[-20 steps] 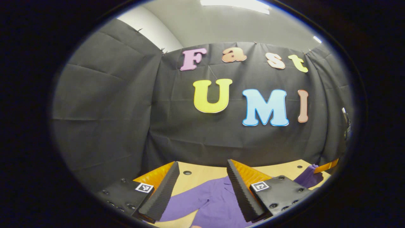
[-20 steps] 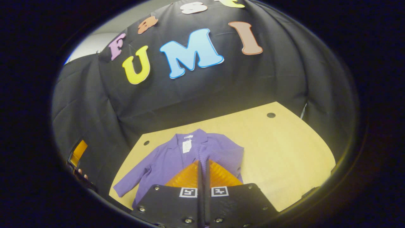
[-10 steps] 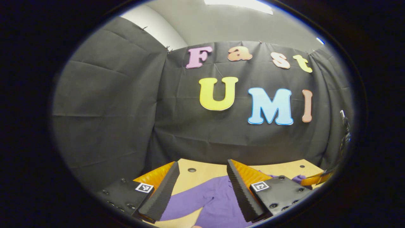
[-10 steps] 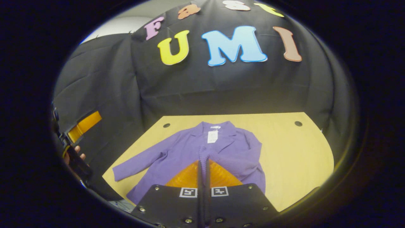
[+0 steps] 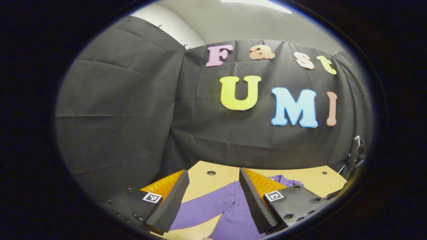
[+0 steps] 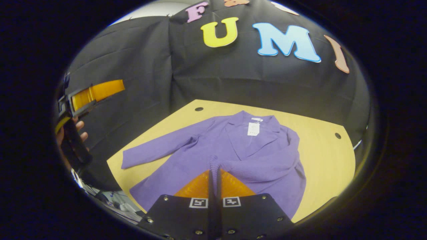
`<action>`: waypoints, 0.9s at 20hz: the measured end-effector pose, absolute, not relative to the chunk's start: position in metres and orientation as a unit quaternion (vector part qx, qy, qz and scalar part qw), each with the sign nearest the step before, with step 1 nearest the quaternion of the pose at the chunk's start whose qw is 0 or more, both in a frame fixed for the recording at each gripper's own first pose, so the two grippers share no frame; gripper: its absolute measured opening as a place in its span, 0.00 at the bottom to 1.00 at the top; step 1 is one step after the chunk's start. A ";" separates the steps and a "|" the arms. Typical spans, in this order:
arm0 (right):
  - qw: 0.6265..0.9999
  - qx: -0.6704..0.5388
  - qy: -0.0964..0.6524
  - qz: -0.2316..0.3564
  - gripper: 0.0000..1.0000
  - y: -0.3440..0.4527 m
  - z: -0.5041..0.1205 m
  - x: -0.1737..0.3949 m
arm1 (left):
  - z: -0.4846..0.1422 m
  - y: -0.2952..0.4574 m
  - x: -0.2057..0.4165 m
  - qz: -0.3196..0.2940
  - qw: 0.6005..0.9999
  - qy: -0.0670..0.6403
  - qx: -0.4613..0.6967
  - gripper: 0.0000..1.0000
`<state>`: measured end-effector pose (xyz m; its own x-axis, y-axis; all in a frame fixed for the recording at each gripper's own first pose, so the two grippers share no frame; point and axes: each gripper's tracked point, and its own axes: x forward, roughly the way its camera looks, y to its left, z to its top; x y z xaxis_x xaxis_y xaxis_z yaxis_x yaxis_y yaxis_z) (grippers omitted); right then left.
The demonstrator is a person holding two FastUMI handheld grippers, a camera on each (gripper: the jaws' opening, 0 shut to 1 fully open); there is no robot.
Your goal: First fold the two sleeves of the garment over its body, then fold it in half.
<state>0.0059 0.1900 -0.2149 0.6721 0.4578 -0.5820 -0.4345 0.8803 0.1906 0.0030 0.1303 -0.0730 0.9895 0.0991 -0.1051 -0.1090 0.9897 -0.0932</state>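
Purple jacket (image 6: 220,150) lies on yellow table (image 6: 327,160), middle of right gripper view. Right gripper (image 6: 215,171) pinches cuff of sleeve (image 6: 260,165), laid across body. Left gripper (image 5: 211,195) wide apart, holding nothing, above other sleeve (image 5: 203,206), bottom of frame.

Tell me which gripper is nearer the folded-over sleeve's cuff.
Right. The right gripper has its fingers shut on the cuff over the jacket; the left gripper hovers open beyond the table's edge.

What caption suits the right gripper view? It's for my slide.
Right gripper shut on the purple jacket's sleeve cuff, folding it over the body.
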 end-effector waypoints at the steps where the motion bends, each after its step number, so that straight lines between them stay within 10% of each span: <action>1: 0.911 0.011 0.331 0.247 0.01 0.197 -0.227 0.004 | -0.078 0.131 0.003 0.053 0.996 0.055 -0.050 0.96; 18: 0.880 -0.005 0.369 0.299 0.14 0.243 -0.265 -0.029 | -0.115 0.139 0.016 0.065 0.993 0.088 -0.052 0.95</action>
<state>-0.0291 0.2433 -0.2655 0.5486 0.5230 -0.6524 -0.5306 0.8208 0.2118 0.0160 0.1386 -0.1147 0.9759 0.1204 -0.1820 -0.1387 0.9861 -0.0912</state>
